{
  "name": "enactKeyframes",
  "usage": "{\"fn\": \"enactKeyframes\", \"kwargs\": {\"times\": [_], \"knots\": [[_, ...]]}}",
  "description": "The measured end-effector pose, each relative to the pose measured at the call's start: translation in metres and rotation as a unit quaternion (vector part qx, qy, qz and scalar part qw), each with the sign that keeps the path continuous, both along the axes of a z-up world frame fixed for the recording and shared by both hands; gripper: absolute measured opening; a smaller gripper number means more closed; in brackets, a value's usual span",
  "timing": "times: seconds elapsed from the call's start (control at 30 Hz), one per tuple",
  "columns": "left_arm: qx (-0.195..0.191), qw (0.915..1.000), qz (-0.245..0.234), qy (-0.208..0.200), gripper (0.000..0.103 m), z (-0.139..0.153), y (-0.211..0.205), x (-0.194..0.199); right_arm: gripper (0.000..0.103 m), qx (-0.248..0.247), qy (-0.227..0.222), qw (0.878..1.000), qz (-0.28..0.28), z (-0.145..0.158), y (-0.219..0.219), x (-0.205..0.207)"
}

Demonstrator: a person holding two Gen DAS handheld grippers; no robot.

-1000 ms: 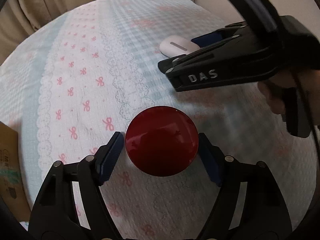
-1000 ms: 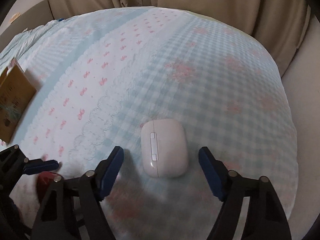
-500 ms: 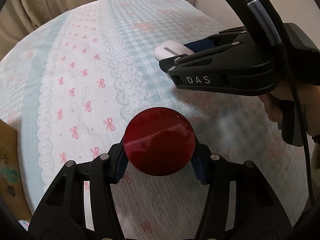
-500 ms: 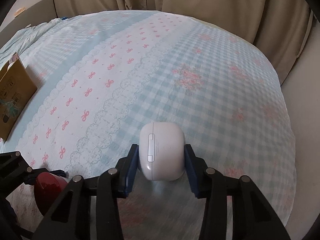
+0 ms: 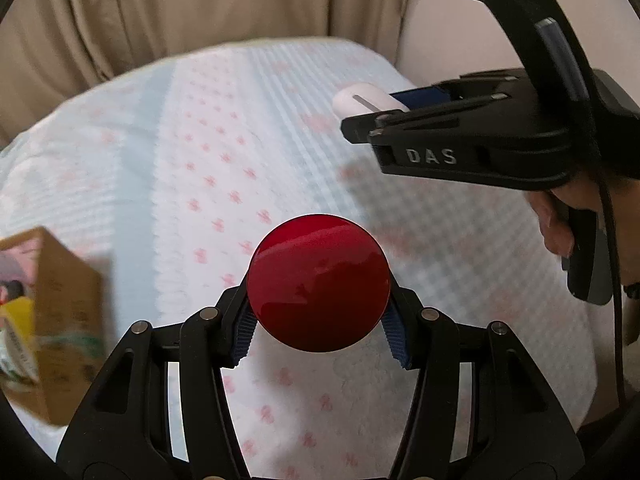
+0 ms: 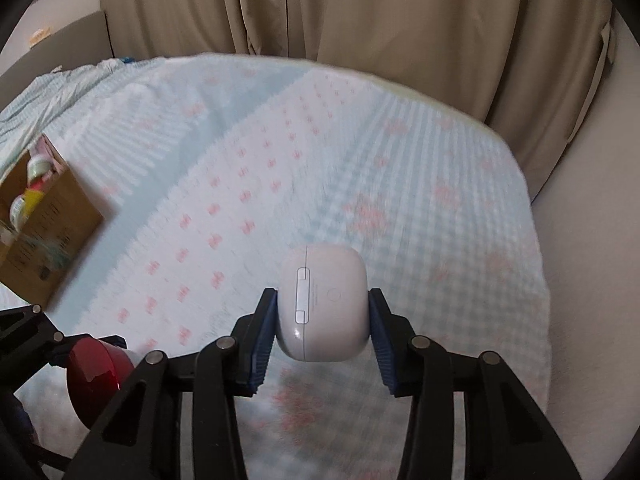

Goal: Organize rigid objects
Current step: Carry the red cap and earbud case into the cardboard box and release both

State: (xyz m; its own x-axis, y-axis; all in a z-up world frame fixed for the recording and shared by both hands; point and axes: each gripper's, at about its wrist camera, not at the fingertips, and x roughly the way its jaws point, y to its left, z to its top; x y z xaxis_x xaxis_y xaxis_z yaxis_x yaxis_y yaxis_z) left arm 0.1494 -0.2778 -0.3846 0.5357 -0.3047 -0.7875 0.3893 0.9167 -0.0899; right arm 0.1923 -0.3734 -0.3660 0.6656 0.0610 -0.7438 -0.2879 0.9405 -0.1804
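Red disc (image 5: 318, 283) sits clamped in the left gripper (image 5: 319, 330), above the bedspread (image 5: 200, 160), cardboard box (image 5: 60, 320) at nine o'clock; right view: white case (image 6: 323, 307) pinched in the right gripper (image 6: 323, 346), box at ten o'clock

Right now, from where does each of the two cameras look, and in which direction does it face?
Left wrist: sits behind the left gripper, facing forward over the bedspread; its jaws clamp the red disc. The right gripper and the person's hand show.
Right wrist: sits behind the right gripper, facing the curtain; its jaws clamp the white case.
Shared: disc, case, bedspread, cardboard box.
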Motion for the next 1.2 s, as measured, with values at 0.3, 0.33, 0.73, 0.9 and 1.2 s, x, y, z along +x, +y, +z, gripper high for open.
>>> {"fn": "enactKeyframes", "kwargs": {"times": [0.3,0.33,0.73,0.9,1.2], "knots": [[-0.018,0.9971,0.068,-0.028,0.050,0.112,0.077,-0.024,0.041,0.012,-0.042,0.999,0.025,0.108,0.061,-0.038],[-0.018,0.9964,0.077,-0.029,0.050,0.122,0.087,-0.024,0.041,0.015,-0.048,0.998,0.031,0.125,0.074,-0.044],[-0.016,0.9869,0.153,-0.049,0.050,0.203,0.255,-0.040,0.041,0.051,-0.042,0.995,0.072,0.195,0.205,-0.095],[-0.007,0.9894,0.141,-0.036,0.050,0.204,0.338,-0.031,0.041,0.073,-0.022,0.996,0.041,0.188,0.258,-0.106],[0.018,0.9971,0.073,0.010,0.050,0.171,0.436,-0.006,0.041,0.116,0.014,0.990,-0.076,0.160,0.335,-0.098]]}}
